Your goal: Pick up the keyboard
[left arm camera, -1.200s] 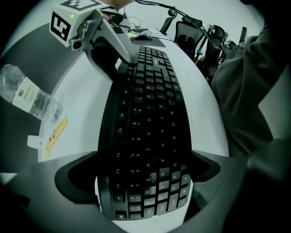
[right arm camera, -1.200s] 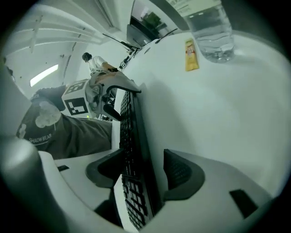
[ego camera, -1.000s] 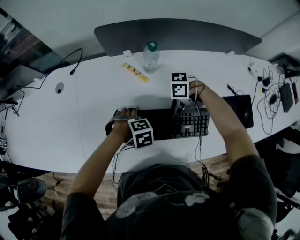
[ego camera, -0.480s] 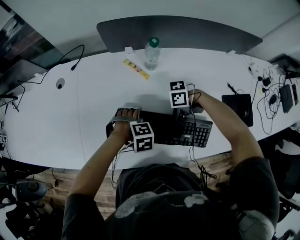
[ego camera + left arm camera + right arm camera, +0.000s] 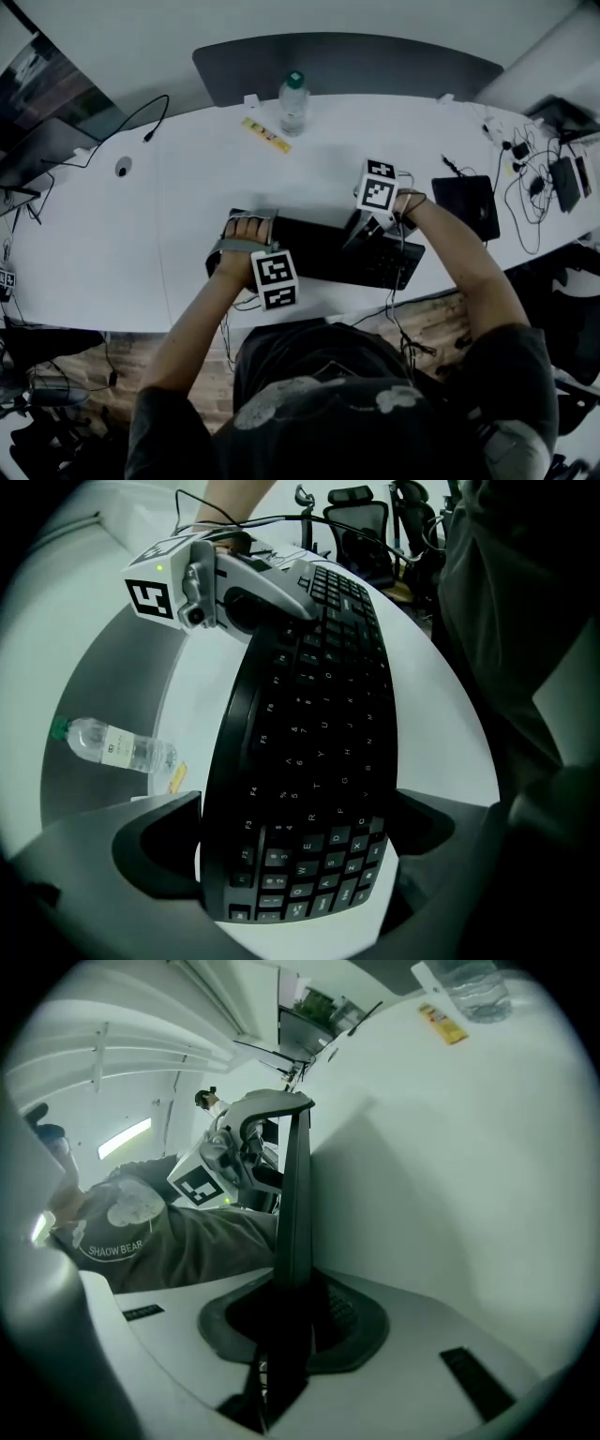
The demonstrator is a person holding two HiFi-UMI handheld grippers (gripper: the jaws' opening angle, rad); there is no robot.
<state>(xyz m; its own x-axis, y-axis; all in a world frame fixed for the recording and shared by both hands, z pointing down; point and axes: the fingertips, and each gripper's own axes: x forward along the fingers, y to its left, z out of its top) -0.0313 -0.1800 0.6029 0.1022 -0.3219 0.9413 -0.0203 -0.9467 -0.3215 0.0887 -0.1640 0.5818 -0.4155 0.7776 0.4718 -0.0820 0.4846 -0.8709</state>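
Observation:
The black keyboard hangs just above the white table, held between both grippers. My left gripper is shut on its left end; in the left gripper view the keyboard fills the space between the jaws of the left gripper. My right gripper grips the right part, its jaws closing on the thin body. In the right gripper view the keyboard runs edge-on through the jaws of the right gripper, with the left gripper at its far end.
A water bottle and a yellow strip lie at the back of the table. A black pad and tangled cables sit to the right. A grey panel stands behind the table. The table's front edge is close below the keyboard.
The right gripper has shifted rightward and taken hold of the keyboard. The keyboard has come up off the table and tilted, so its keys show less from above. The left gripper has risen slightly.

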